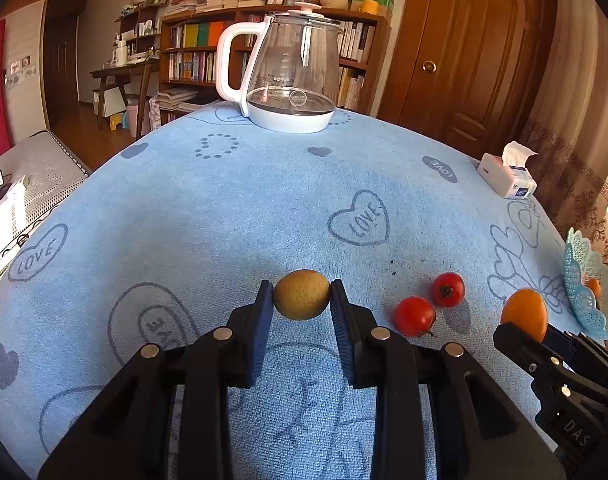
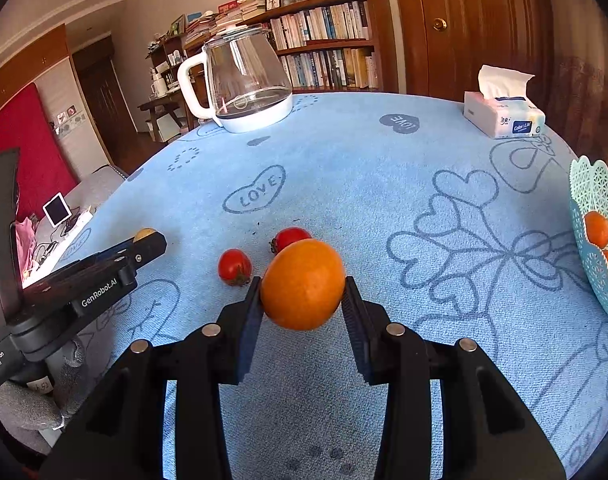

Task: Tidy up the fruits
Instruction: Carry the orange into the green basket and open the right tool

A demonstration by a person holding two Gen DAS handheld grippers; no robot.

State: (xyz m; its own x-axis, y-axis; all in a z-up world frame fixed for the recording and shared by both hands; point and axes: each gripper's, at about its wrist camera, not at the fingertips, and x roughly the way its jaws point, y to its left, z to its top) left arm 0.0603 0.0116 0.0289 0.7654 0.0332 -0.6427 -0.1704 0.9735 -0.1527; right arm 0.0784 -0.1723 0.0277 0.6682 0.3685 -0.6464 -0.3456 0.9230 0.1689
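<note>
My left gripper (image 1: 301, 296) is shut on a brown kiwi (image 1: 301, 294), held just above the blue cloth. My right gripper (image 2: 304, 286) is shut on an orange (image 2: 302, 283), also seen in the left wrist view (image 1: 524, 312). Two red tomatoes (image 1: 414, 315) (image 1: 448, 289) lie on the cloth between the grippers; in the right wrist view they show beyond the orange (image 2: 234, 266) (image 2: 289, 237). A light blue lattice basket (image 2: 596, 208) at the right edge holds two oranges (image 2: 596, 229). The left gripper shows at the left of the right wrist view (image 2: 143, 242).
A glass kettle with white handle and base (image 1: 291, 72) stands at the far side of the table. A tissue pack (image 2: 504, 118) lies at the far right. The blue cloth (image 1: 223, 208) with heart prints covers the table. Bookshelves and a door stand behind.
</note>
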